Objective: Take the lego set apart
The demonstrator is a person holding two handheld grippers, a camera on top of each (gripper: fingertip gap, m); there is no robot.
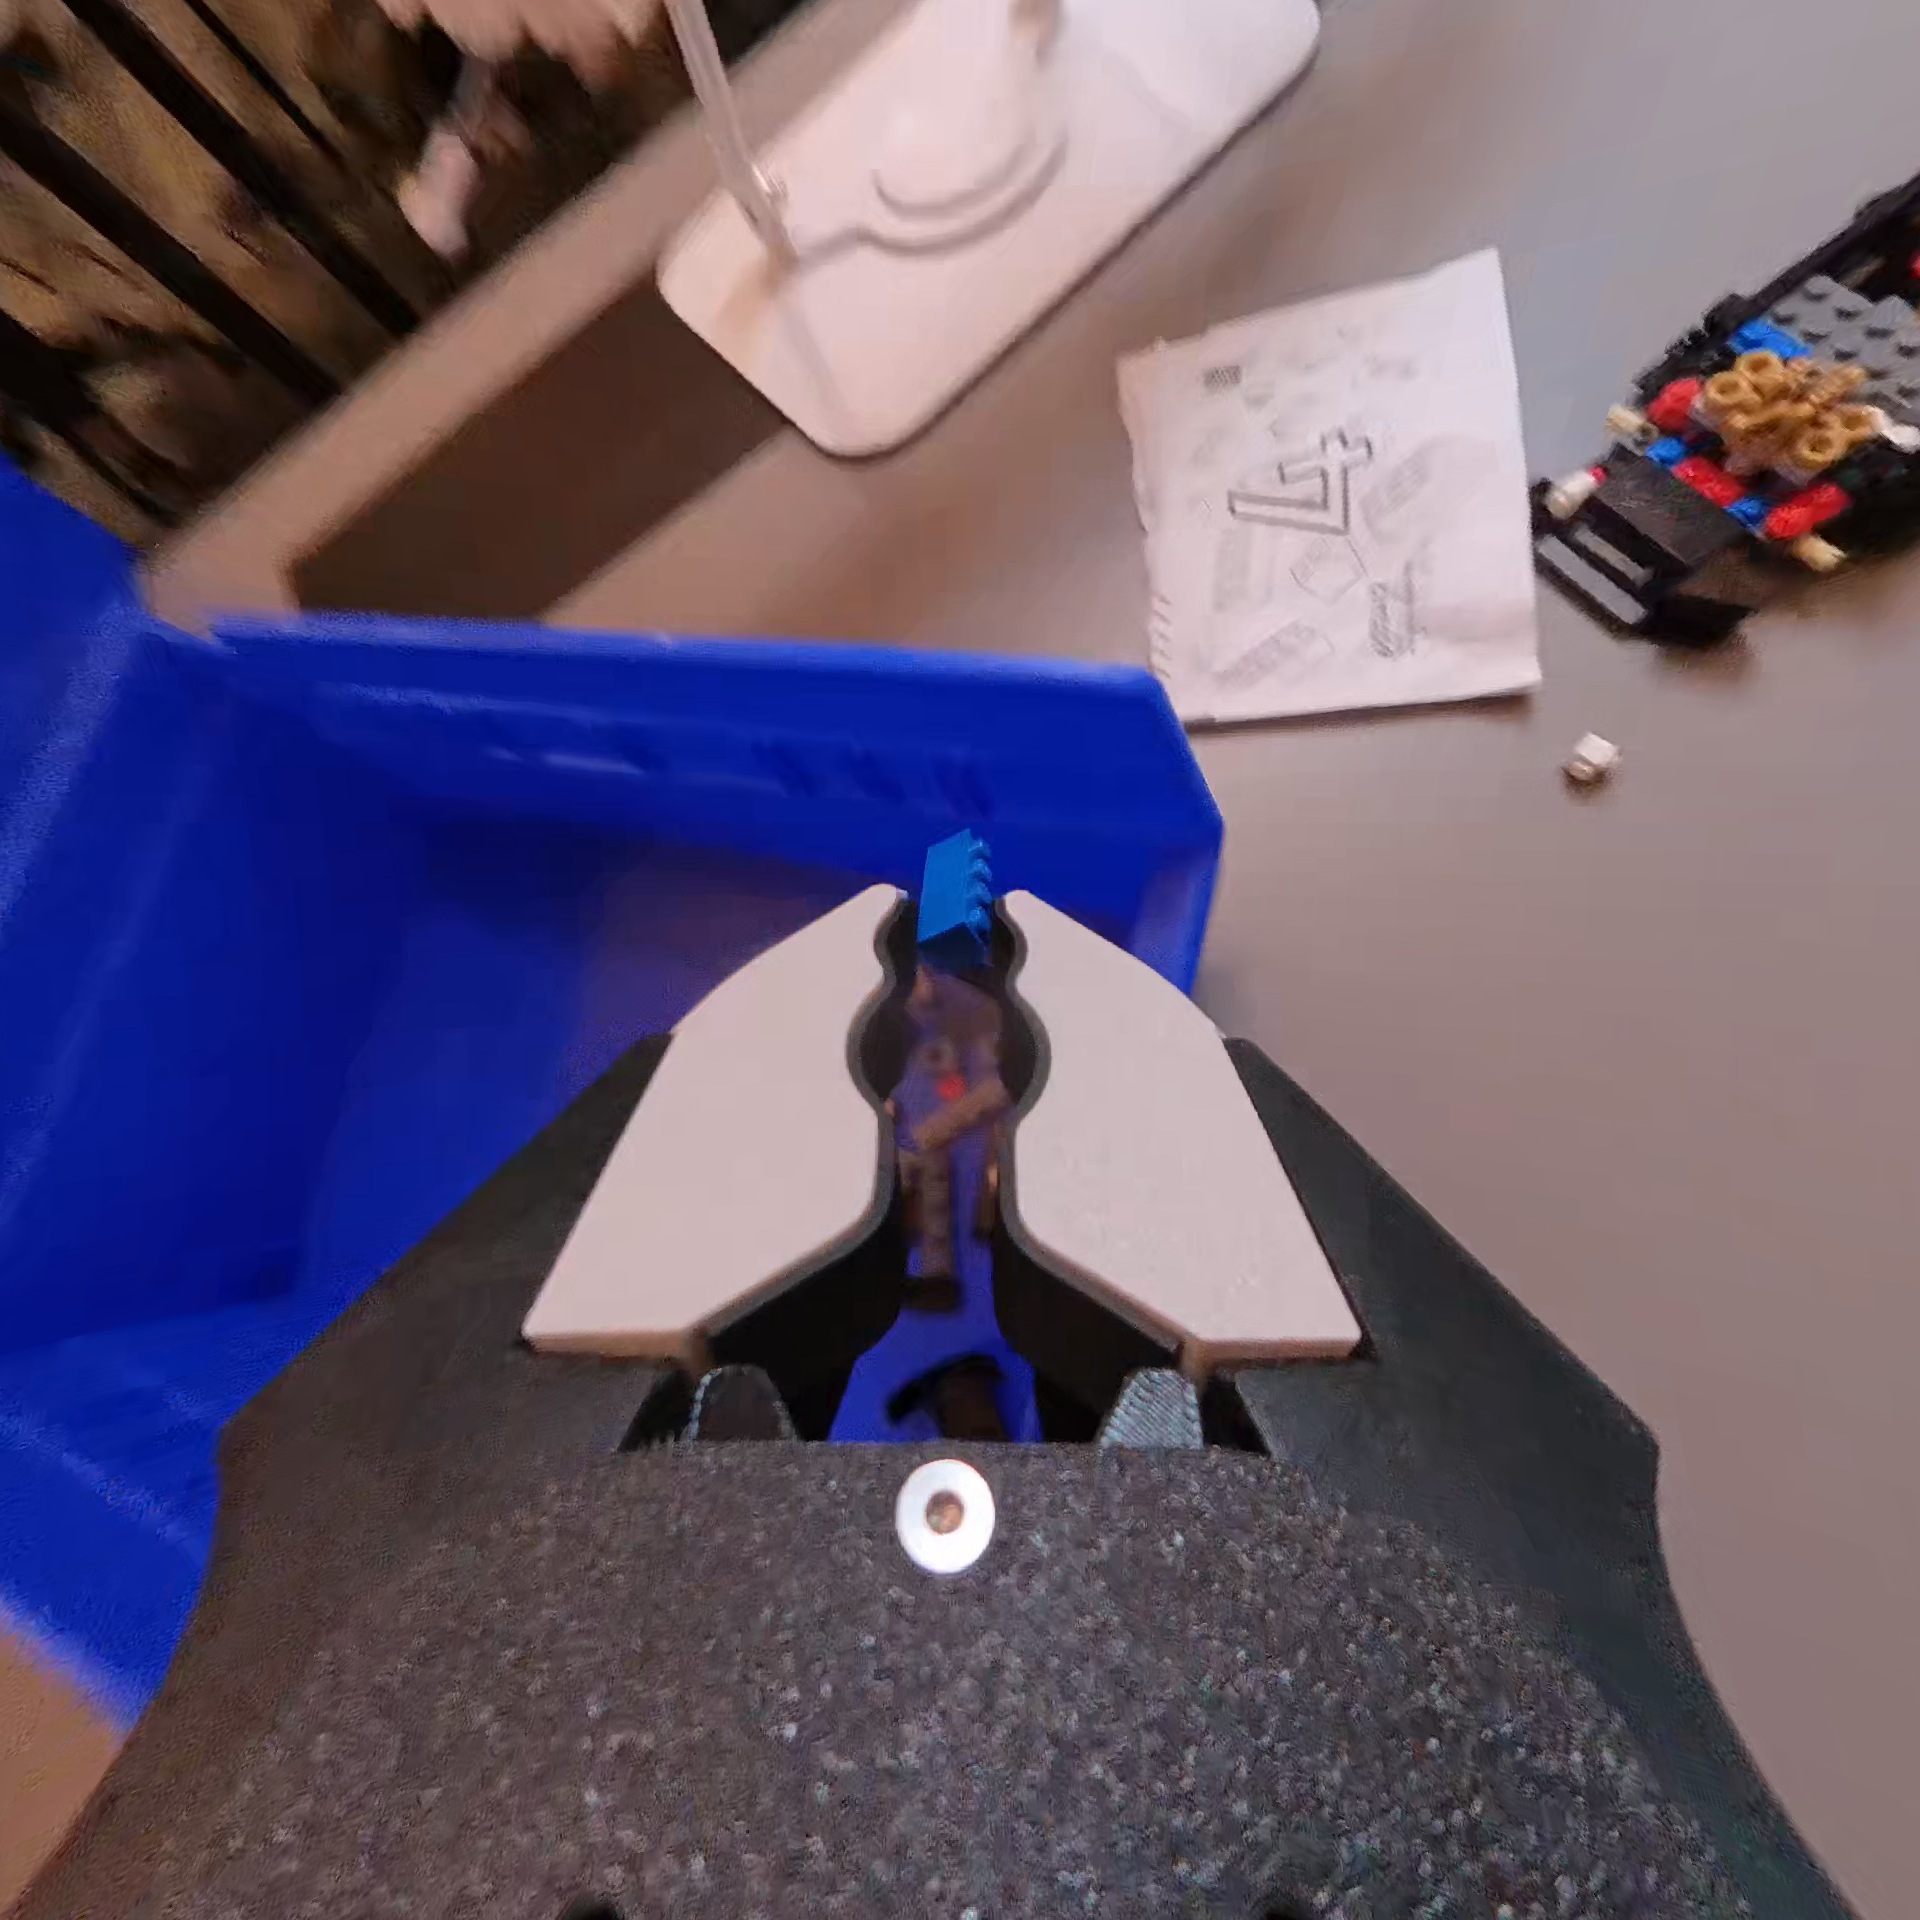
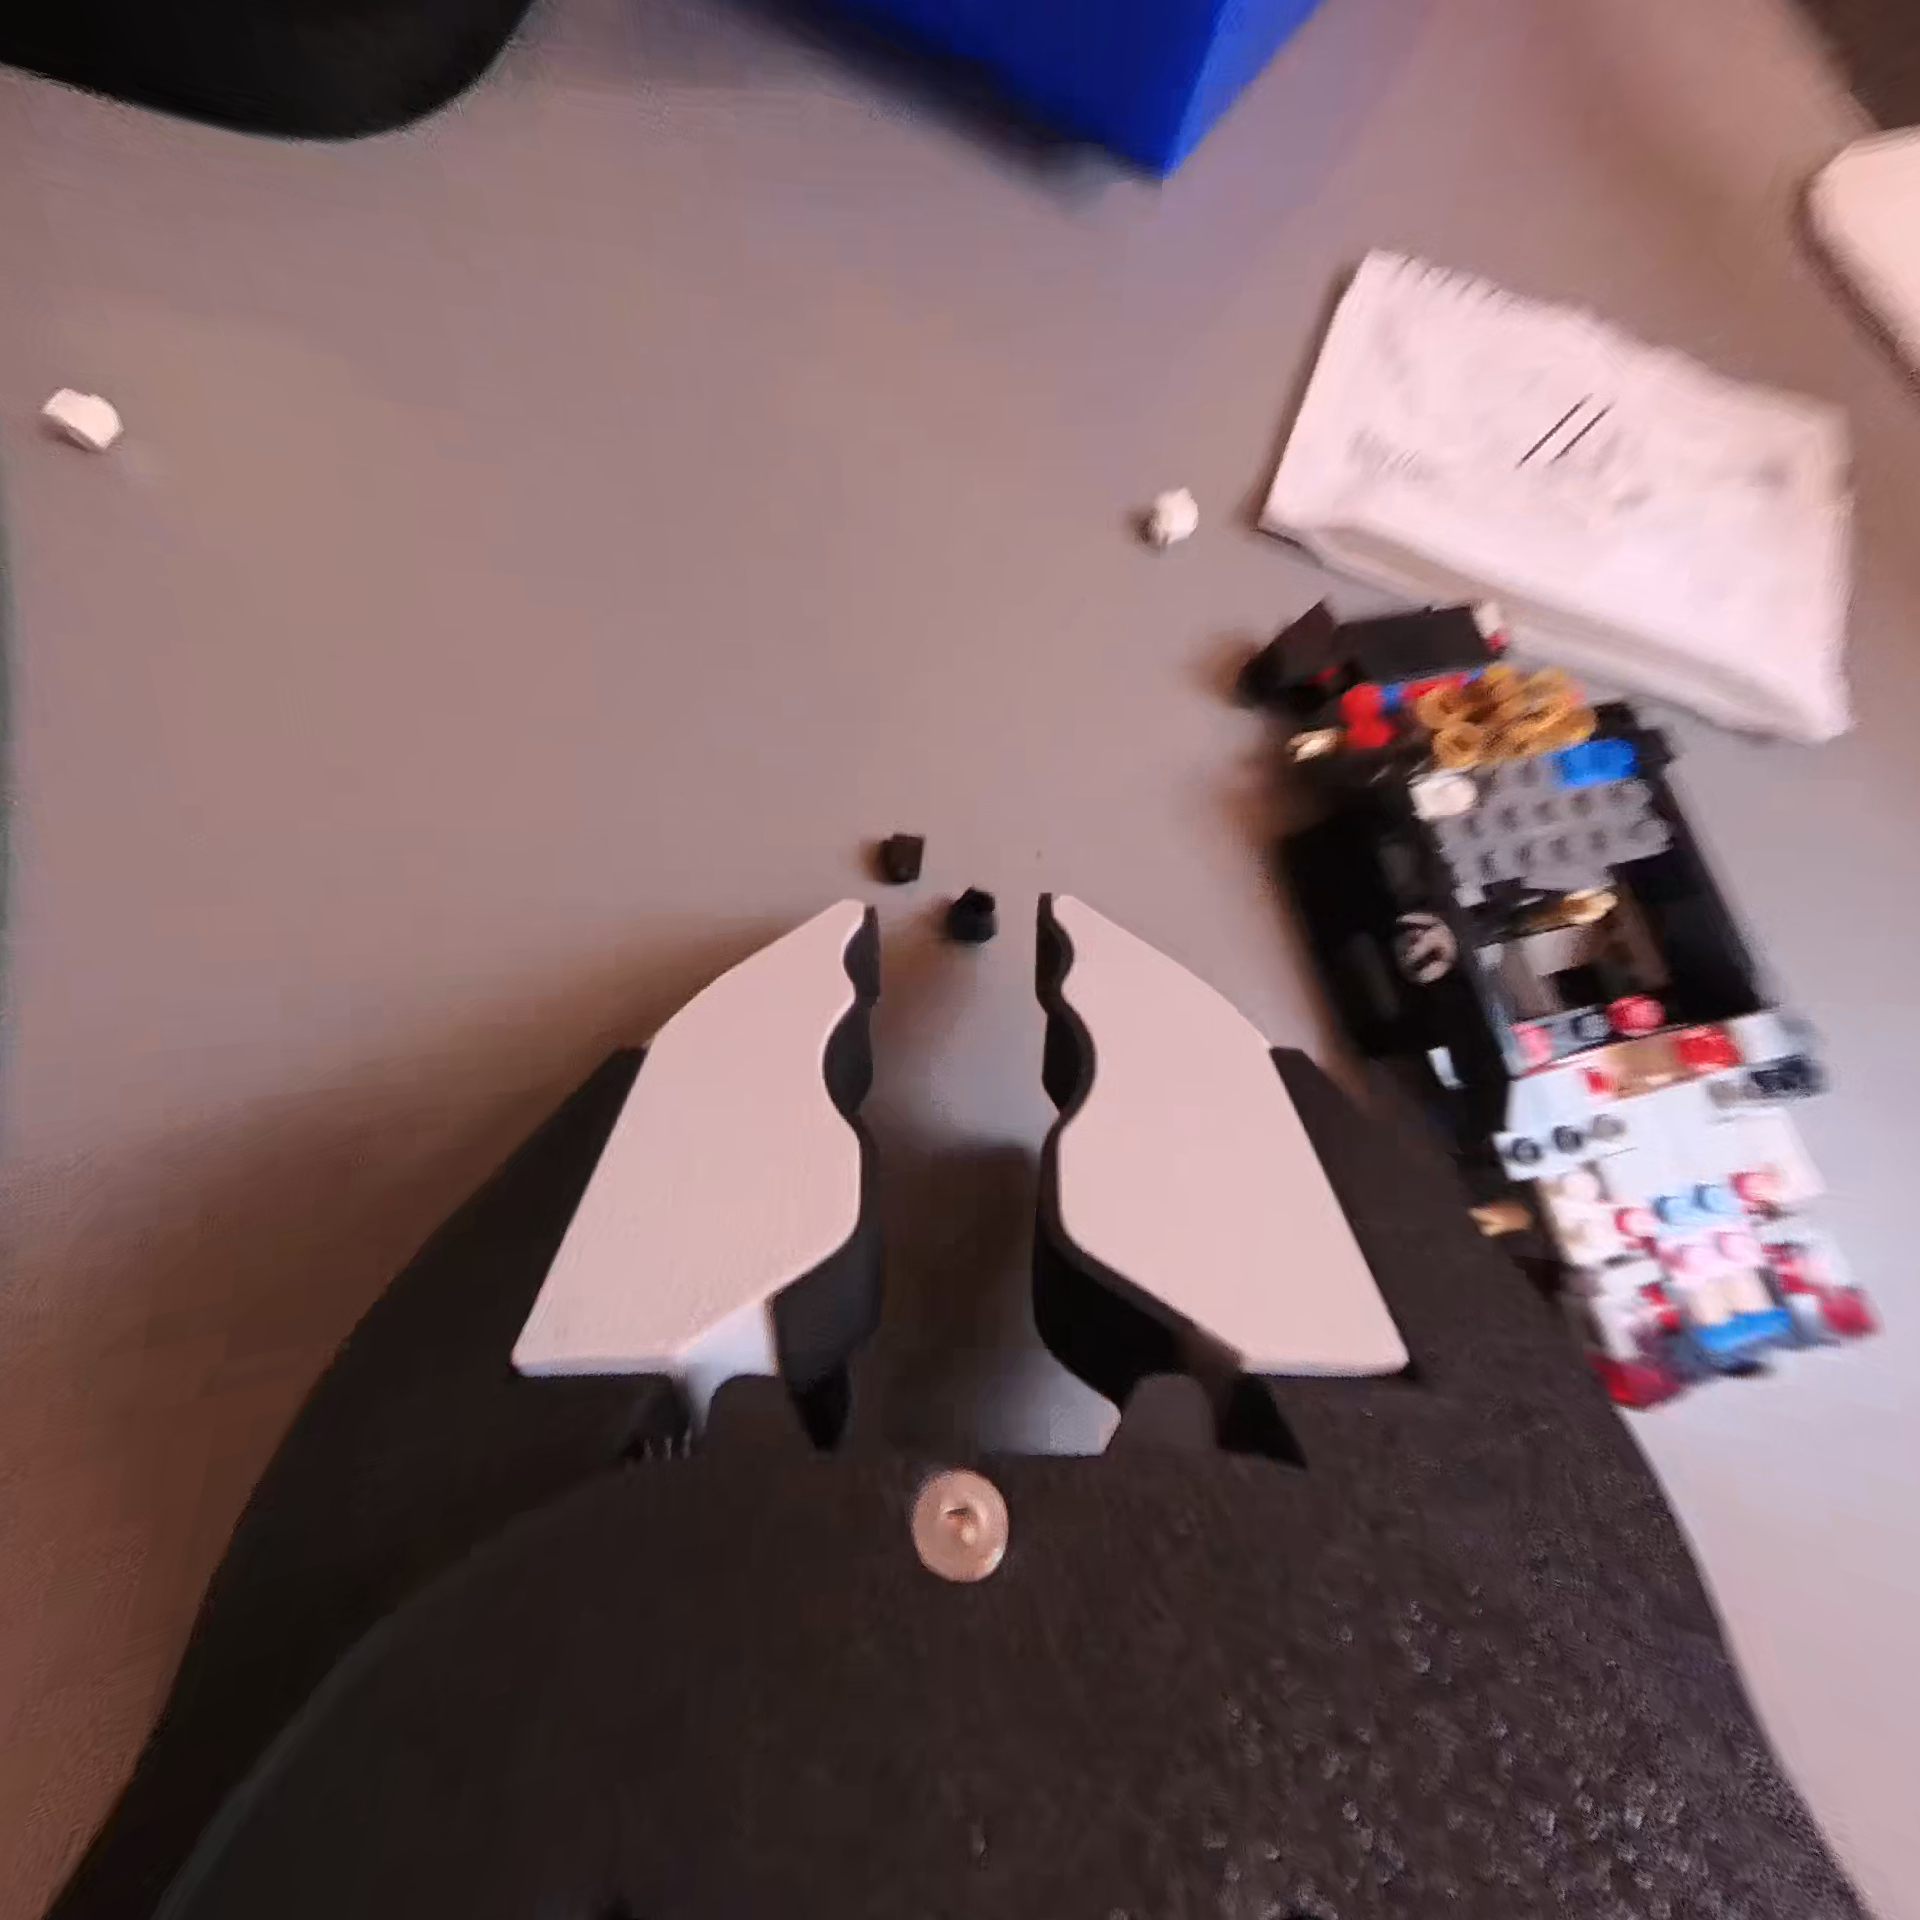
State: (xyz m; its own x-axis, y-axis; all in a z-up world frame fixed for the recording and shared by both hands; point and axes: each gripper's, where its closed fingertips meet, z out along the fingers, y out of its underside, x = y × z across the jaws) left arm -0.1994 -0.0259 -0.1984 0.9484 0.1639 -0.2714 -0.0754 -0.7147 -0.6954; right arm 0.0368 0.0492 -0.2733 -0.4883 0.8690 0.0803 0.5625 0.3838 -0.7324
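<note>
One blue brick, L view only.

No writing can be read in either view. A white printed paper sheet lying flat on the grey table, just left of the lego model, carries line drawings and small print, too blurred to make out. In the right wrist view the same sheet is smeared by motion blur.
</note>
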